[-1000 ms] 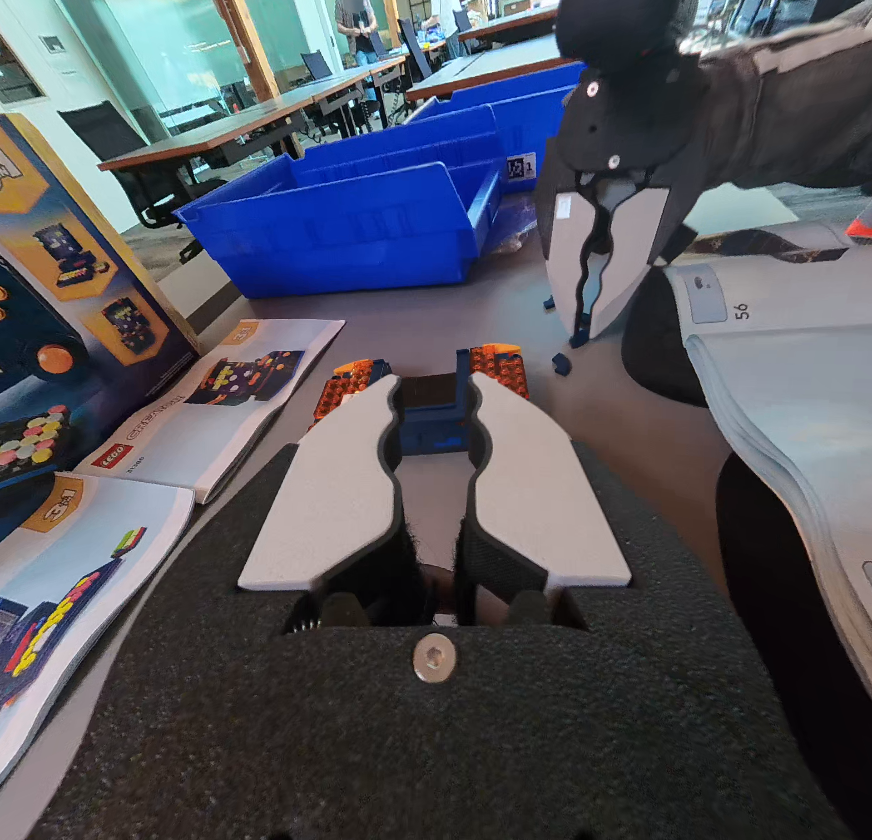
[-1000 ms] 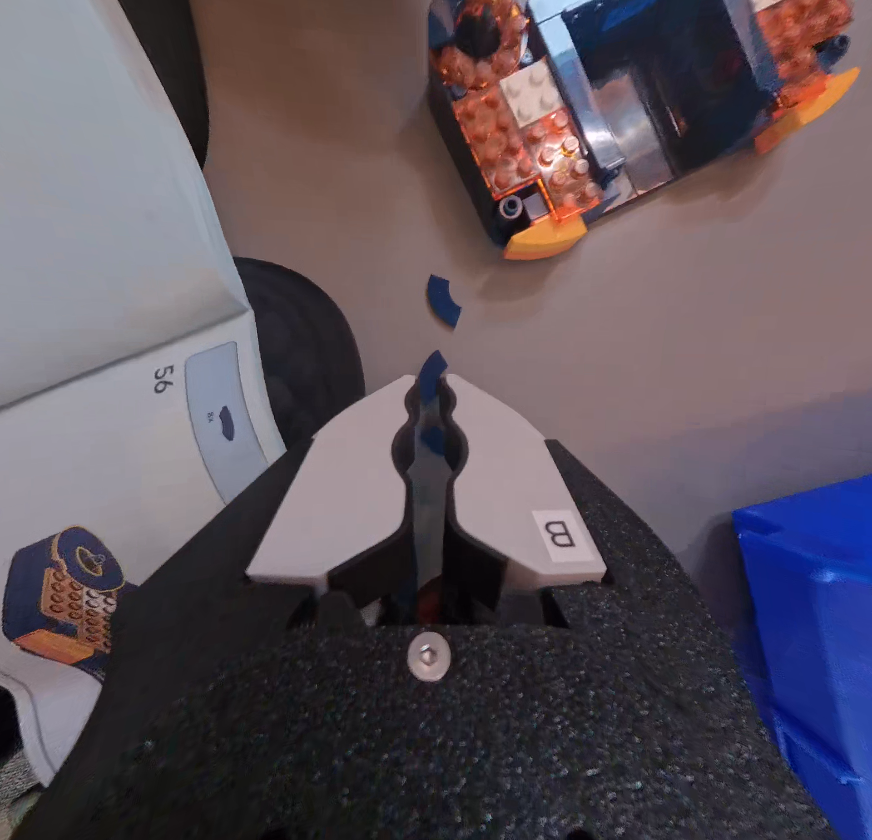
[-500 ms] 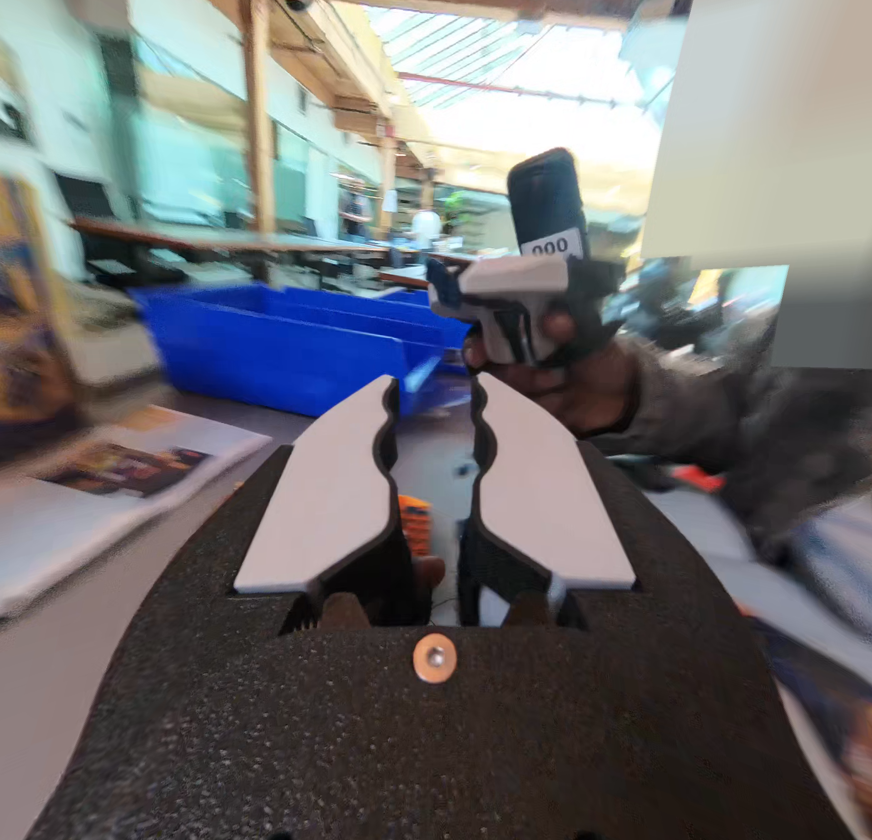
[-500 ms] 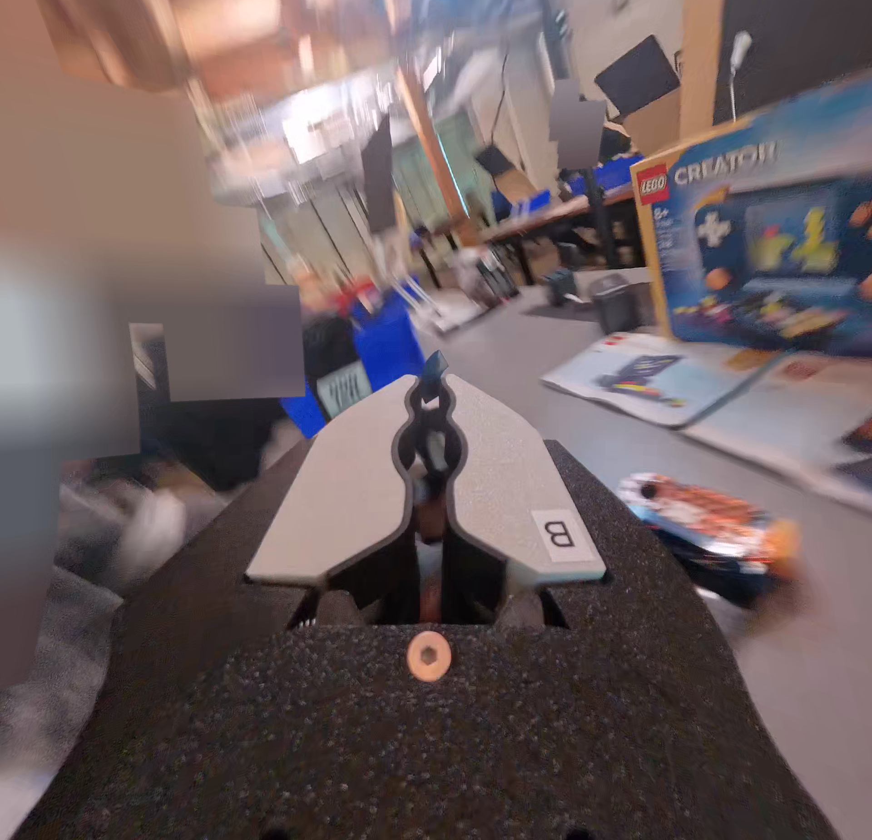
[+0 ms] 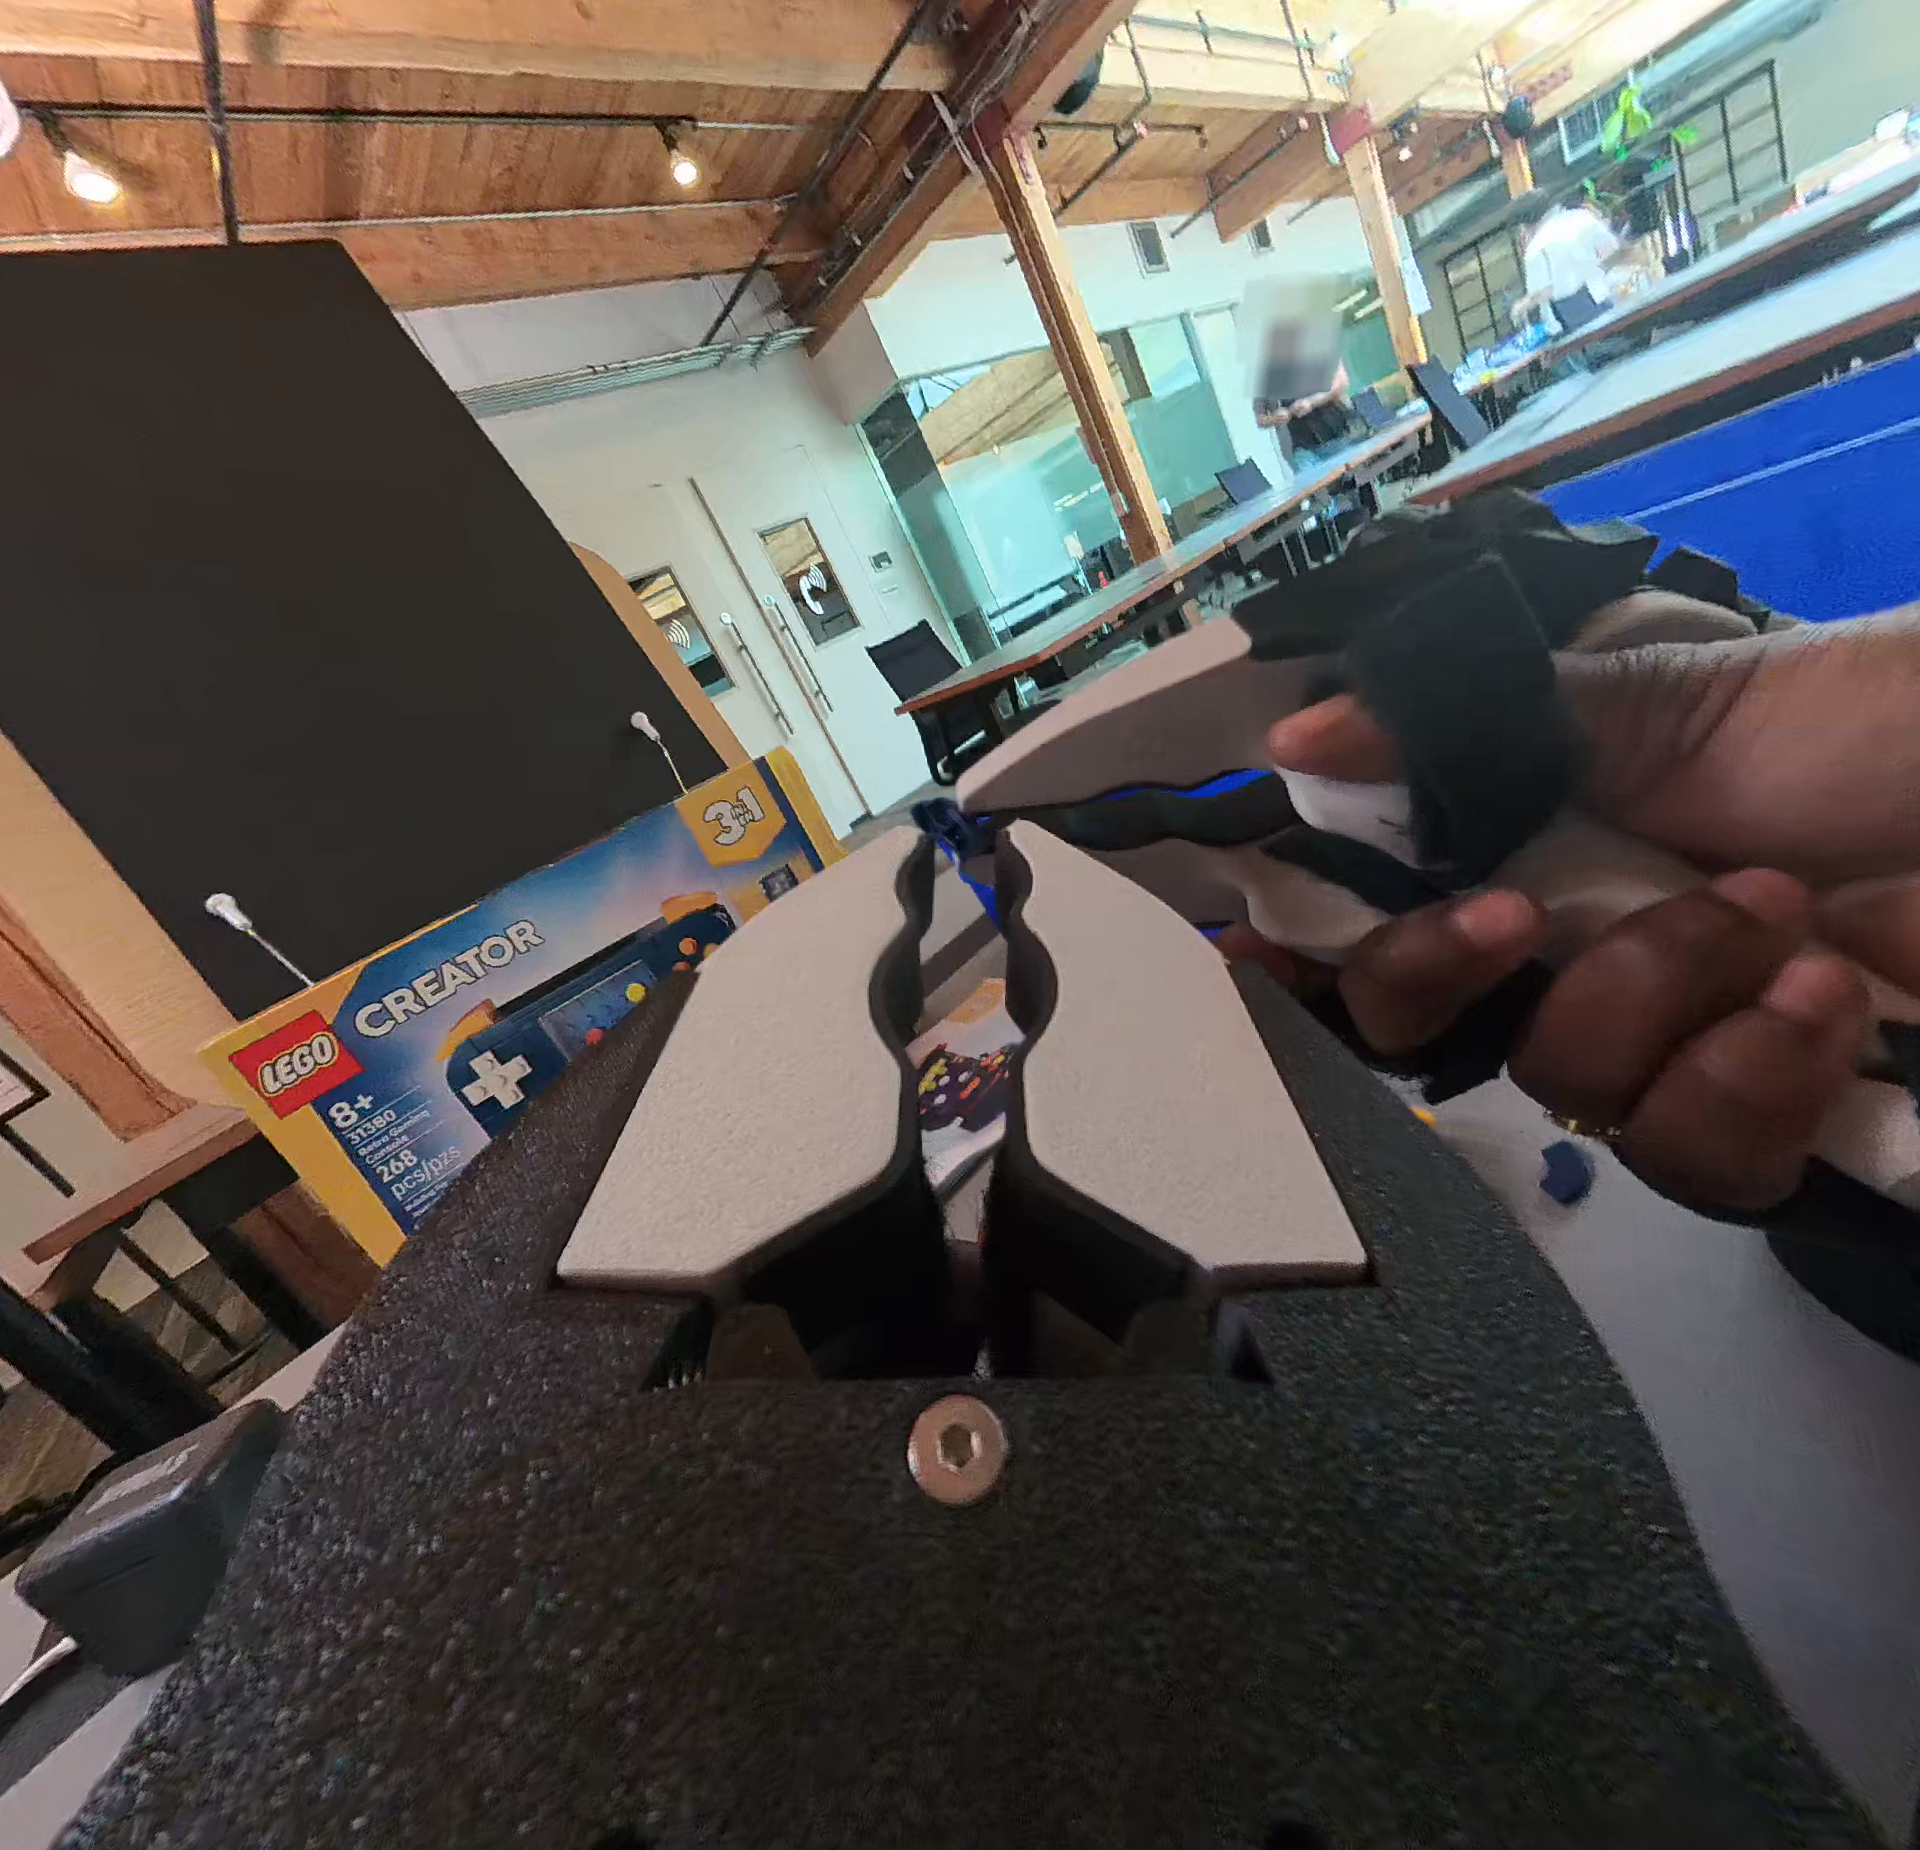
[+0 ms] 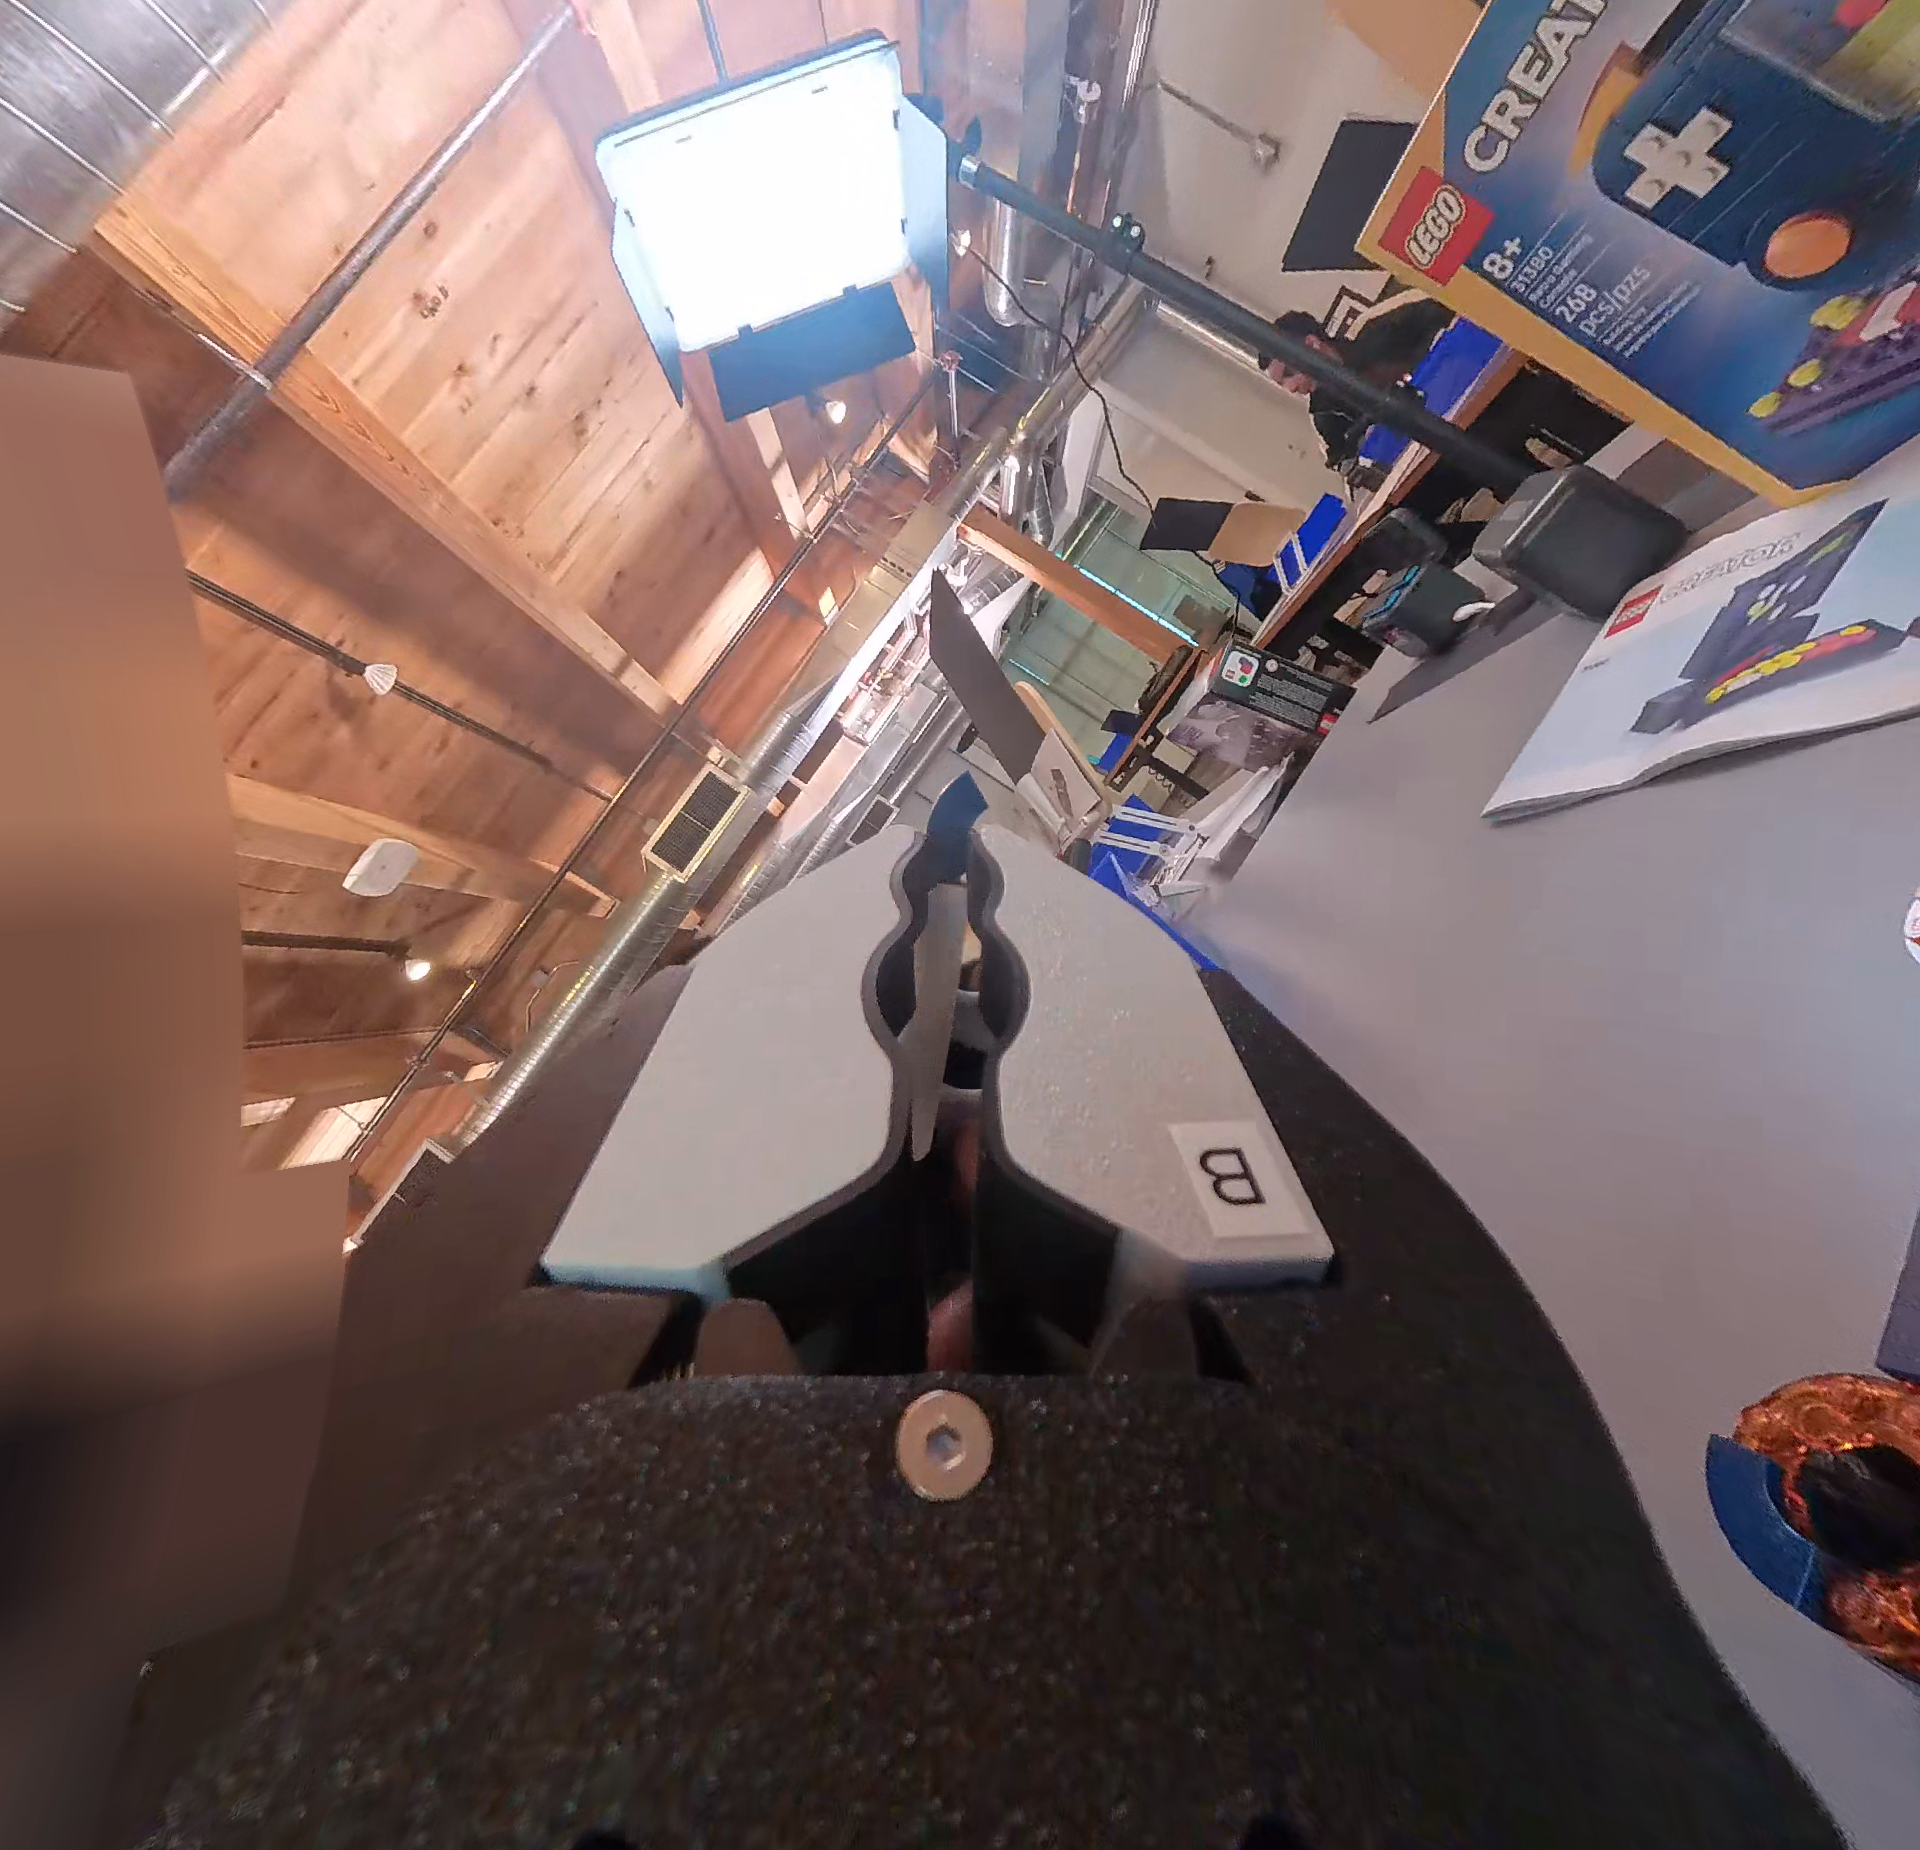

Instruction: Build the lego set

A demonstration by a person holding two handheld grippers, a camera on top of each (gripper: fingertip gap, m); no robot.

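My right gripper (image 6: 945,844) is shut on a small dark blue lego piece (image 6: 951,818) that sticks out past its tips. In the left wrist view the right gripper (image 5: 971,798), held in a hand (image 5: 1662,917), comes in from the right and holds the piece (image 5: 940,824) at the tips of my left gripper (image 5: 961,850). The left fingers stand close on either side of the piece, with only a narrow gap between them. Both grippers are raised above the grey table (image 6: 1507,1021). The orange and dark blue lego model (image 6: 1829,1509) lies on the table at the lower right.
The lego box (image 5: 499,1021) stands at the left and also shows in the right wrist view (image 6: 1683,190). An instruction booklet (image 6: 1714,657) lies before it. A loose blue piece (image 5: 1564,1172) lies on the table under the hand. A blue bin (image 5: 1766,491) is at the far right. Left and right tips are no more than a few centimetres apart.
Both grippers have lifted off the table and swung to face each other. The right gripper brought the blue piece to the left gripper's tips. The left jaws have narrowed around it.
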